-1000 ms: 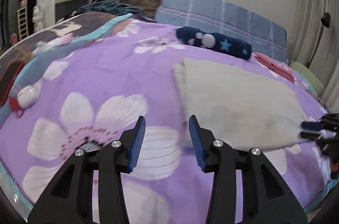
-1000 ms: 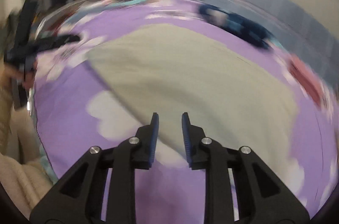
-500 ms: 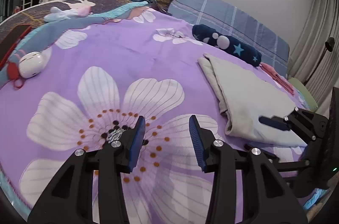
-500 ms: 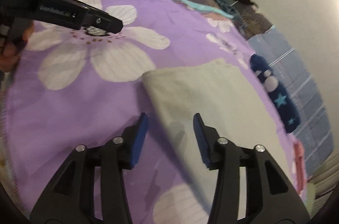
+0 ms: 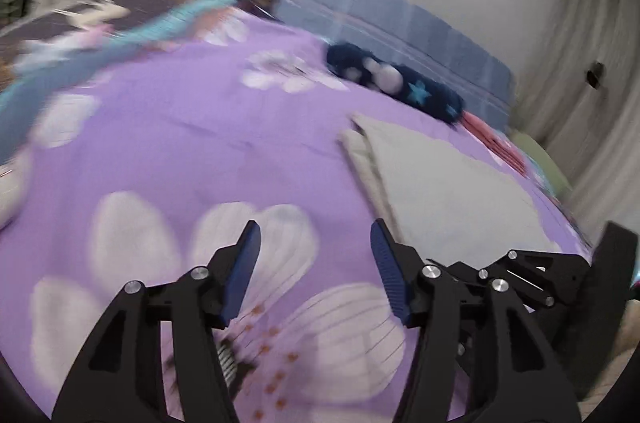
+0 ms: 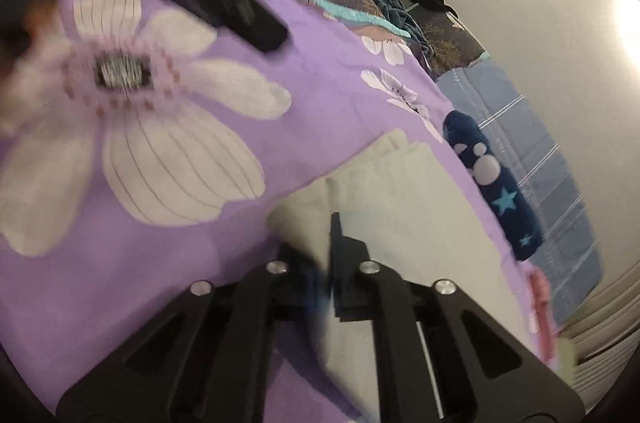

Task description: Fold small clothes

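Note:
A folded cream cloth [image 5: 452, 191] lies on the purple flowered bedspread [image 5: 192, 127], right of centre in the left wrist view. My left gripper [image 5: 315, 229] hovers over a white flower just left of the cloth's near edge. Its jaws are opening and nothing is between them. In the right wrist view my right gripper [image 6: 326, 235] is shut on the near left corner of the cream cloth [image 6: 400, 215], with the fabric bunched up between the fingers. The right gripper's black body [image 5: 532, 271] shows at the cloth's near edge. The picture is blurred.
A rolled navy garment with stars [image 5: 400, 83] [image 6: 496, 191] lies beyond the cloth, with a pink garment [image 5: 492, 139] to its right. Blue checked bedding [image 5: 380, 19] runs along the wall. Curtains [image 5: 580, 83] hang on the right. Heaped clothes sit at the bed's far left.
My right gripper has come down onto the cloth's near corner and closed on it. My left gripper has swung right toward the cloth and its jaws stand wider.

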